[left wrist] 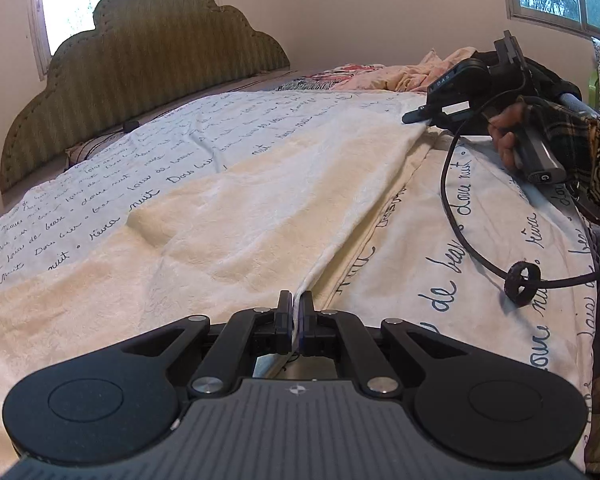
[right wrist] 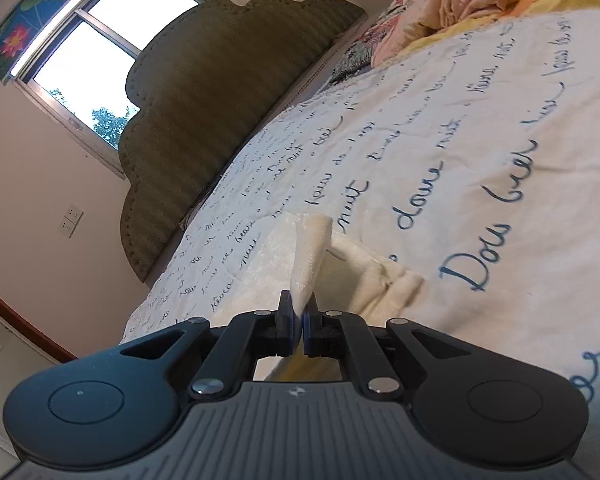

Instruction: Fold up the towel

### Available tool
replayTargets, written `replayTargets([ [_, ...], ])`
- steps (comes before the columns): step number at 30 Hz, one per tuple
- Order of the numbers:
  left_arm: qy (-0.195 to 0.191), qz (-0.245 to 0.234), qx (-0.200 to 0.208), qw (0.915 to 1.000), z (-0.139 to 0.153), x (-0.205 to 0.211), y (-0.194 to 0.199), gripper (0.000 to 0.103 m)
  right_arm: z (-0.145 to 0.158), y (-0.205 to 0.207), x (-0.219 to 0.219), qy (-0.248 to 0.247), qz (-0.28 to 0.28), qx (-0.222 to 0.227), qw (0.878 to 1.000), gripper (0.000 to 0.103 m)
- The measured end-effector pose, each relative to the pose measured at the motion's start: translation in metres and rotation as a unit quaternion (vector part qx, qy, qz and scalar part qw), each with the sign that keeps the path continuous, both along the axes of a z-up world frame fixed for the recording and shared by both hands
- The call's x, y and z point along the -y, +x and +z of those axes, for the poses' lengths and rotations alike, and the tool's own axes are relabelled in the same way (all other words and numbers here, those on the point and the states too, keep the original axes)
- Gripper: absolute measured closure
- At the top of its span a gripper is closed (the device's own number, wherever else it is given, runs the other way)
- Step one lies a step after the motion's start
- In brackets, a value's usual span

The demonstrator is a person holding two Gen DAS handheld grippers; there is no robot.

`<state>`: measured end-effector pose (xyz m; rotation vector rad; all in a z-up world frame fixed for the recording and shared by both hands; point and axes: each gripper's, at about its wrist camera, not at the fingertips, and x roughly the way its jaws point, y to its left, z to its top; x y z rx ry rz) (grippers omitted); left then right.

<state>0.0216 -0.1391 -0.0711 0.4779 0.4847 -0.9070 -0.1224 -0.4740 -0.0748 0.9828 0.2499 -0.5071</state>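
A cream plush towel (left wrist: 228,216) lies spread over a white bedspread with blue handwriting (left wrist: 452,264). My left gripper (left wrist: 297,312) is shut on the towel's near edge, which runs taut from its jaws up to the right. At that far end my right gripper (left wrist: 414,117), held by a hand (left wrist: 504,136), pinches the other corner. In the right wrist view my right gripper (right wrist: 299,312) is shut on a towel corner (right wrist: 310,252) that sticks up between its pads, and the rest of the towel (right wrist: 364,276) is bunched just ahead.
A green scalloped headboard (left wrist: 148,68) stands at the back left. Crumpled pink and yellow bedding (left wrist: 384,74) lies at the far end of the bed. A black cable (left wrist: 460,232) with a strap loop hangs from the right gripper over the bedspread.
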Motion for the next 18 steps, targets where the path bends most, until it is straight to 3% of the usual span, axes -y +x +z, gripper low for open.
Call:
replayTargets([
  [8, 0.017, -0.007, 0.007, 0.9998, -0.004, 0.004, -0.002, 0.099, 0.003, -0.003, -0.005, -0.028, 0.009, -0.04, 0.999, 0.098],
  [11, 0.015, -0.002, 0.003, 0.9999, -0.004, 0.002, 0.001, 0.096, -0.007, 0.001, -0.002, -0.015, 0.015, -0.054, 0.998, 0.099],
  [16, 0.016, 0.001, 0.009, 0.9998, 0.001, -0.001, -0.002, 0.076, -0.002, -0.005, 0.001, -0.001, 0.017, -0.046, 0.999, 0.096],
  [18, 0.007, 0.002, 0.005, 1.0, 0.005, -0.005, -0.002, 0.074, 0.003, -0.013, 0.002, 0.0, -0.003, -0.035, 0.999, 0.094],
])
